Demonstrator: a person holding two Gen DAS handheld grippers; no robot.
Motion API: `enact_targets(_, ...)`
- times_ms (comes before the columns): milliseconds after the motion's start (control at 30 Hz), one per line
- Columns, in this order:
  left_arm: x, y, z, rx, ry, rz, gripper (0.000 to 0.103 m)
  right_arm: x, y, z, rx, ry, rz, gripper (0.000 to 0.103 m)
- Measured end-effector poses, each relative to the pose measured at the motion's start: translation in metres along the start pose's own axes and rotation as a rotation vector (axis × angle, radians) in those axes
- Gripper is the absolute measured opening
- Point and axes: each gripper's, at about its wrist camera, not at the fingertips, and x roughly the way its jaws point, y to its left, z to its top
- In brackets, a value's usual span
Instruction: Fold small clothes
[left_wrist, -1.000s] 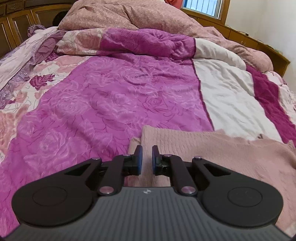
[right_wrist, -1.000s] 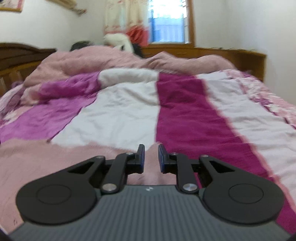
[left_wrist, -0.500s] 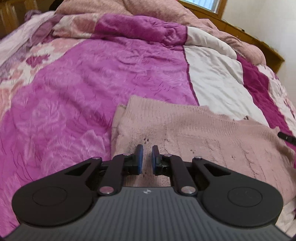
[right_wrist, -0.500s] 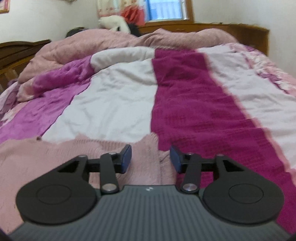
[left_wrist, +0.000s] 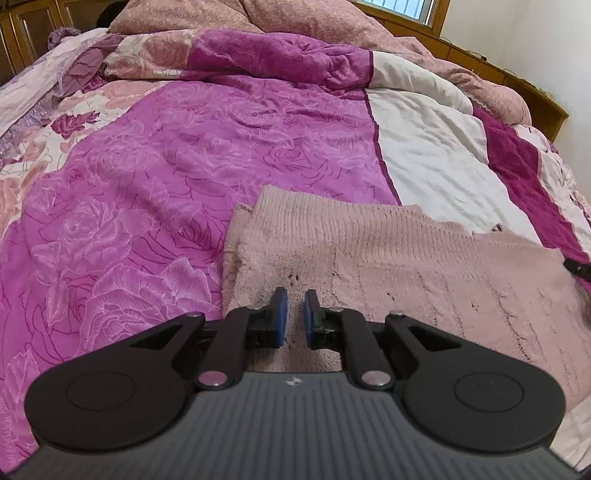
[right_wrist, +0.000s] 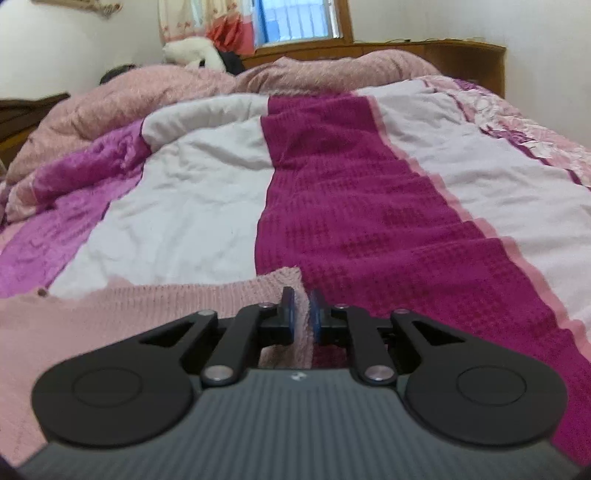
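A pale pink knitted garment (left_wrist: 388, 258) lies flat across the bed, its left edge on the magenta rose quilt. My left gripper (left_wrist: 296, 306) hovers low over the garment's near left part. Its jaws are opening: the blue pads stand a narrow gap apart, the knit shows under them, and nothing is pinched. In the right wrist view the garment (right_wrist: 129, 317) ends at a raised corner. My right gripper (right_wrist: 301, 308) is closing its jaws there, and a fold of pink knit stands pressed between the pads. A dark tip of the right gripper (left_wrist: 578, 267) shows at the garment's right end.
The bed carries a magenta rose quilt (left_wrist: 184, 166), a white panel (right_wrist: 177, 221) and a dark crimson waffle blanket (right_wrist: 369, 221). A bunched pink duvet (right_wrist: 221, 85) lies along the headboard end. Wooden bed frame (right_wrist: 443, 48) and a window (right_wrist: 295, 22) stand beyond.
My right gripper opened wide, then shut on the garment's right corner. The left gripper came down and forward over the garment, which now lies spread on the bed.
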Motion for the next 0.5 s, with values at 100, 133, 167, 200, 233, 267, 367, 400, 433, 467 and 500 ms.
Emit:
enact_targets(100, -0.003, -0.003, 0.001, 0.007, 0.000, 0.008, 0.017, -0.020, 0.000, 0.000, 0.036, -0.006, -0.019, 0.014)
enact_targets(133, -0.004, -0.004, 0.001, 0.011, 0.000, 0.011, 0.018, -0.028, -0.001, 0.000, 0.057, -0.004, -0.009, 0.014)
enact_targets(167, -0.006, -0.005, 0.001, 0.015, -0.001, 0.013, 0.019, -0.035, -0.002, 0.000, 0.084, 0.001, 0.008, 0.014)
enact_targets(200, -0.008, -0.007, 0.001, 0.019, -0.001, 0.015, 0.020, -0.042, -0.002, -0.001, 0.116, 0.013, 0.034, 0.014)
enact_targets(233, -0.010, -0.009, 0.001, 0.025, 0.000, 0.017, 0.021, -0.049, -0.002, -0.003, 0.147, 0.027, 0.065, 0.014)
enact_targets(267, -0.013, -0.011, 0.001, 0.031, 0.003, 0.019, 0.024, -0.058, -0.001, -0.005, 0.174, 0.037, 0.097, 0.014)
enact_targets(367, -0.022, -0.017, -0.001, 0.049, 0.017, 0.034, 0.031, -0.073, 0.011, -0.013, 0.173, 0.063, 0.155, 0.015)
enact_targets(400, -0.025, -0.019, -0.002, 0.050, 0.022, 0.038, 0.032, -0.076, 0.017, -0.016, 0.157, 0.079, 0.161, 0.017)
enact_targets(433, -0.028, -0.021, -0.004, 0.049, 0.027, 0.041, 0.034, -0.077, 0.023, -0.020, 0.144, 0.094, 0.162, 0.024)
enact_targets(467, -0.032, -0.022, -0.005, 0.046, 0.035, 0.044, 0.037, -0.078, 0.027, -0.023, 0.133, 0.103, 0.162, 0.031)
enact_targets(500, -0.034, -0.023, -0.007, 0.044, 0.043, 0.047, 0.039, -0.078, 0.032, -0.027, 0.122, 0.108, 0.161, 0.045)
